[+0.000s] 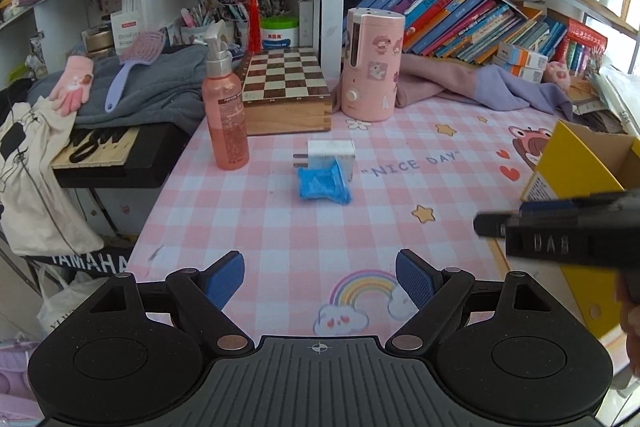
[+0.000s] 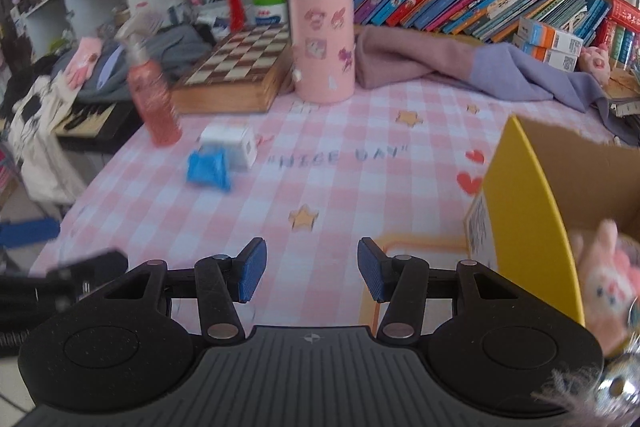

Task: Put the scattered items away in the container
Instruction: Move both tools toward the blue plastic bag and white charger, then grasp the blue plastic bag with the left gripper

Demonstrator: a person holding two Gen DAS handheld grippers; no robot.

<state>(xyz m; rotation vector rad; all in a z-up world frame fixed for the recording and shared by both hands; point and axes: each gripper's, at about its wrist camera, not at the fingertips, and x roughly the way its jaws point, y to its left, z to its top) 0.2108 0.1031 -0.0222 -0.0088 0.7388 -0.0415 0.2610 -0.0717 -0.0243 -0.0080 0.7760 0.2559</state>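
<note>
A white plug adapter (image 1: 332, 151) lies on the pink checked tablecloth, with a crumpled blue packet (image 1: 323, 185) touching its near side. Both also show, blurred, in the right wrist view: the adapter (image 2: 230, 143) and the packet (image 2: 209, 171). A pink spray bottle (image 1: 225, 109) stands to their left. The yellow cardboard box (image 1: 576, 167) stands at the right edge; in the right wrist view the box (image 2: 528, 195) holds a pink plush toy (image 2: 612, 267). My left gripper (image 1: 320, 279) is open and empty above the rainbow print. My right gripper (image 2: 308, 269) is open and empty beside the box.
A wooden chessboard box (image 1: 286, 87) and a pink cylindrical appliance (image 1: 372, 67) stand at the back. Pink and purple cloth (image 1: 480, 83) lies before leaning books. A keyboard with grey clothes (image 1: 132, 131) sits off the table's left edge.
</note>
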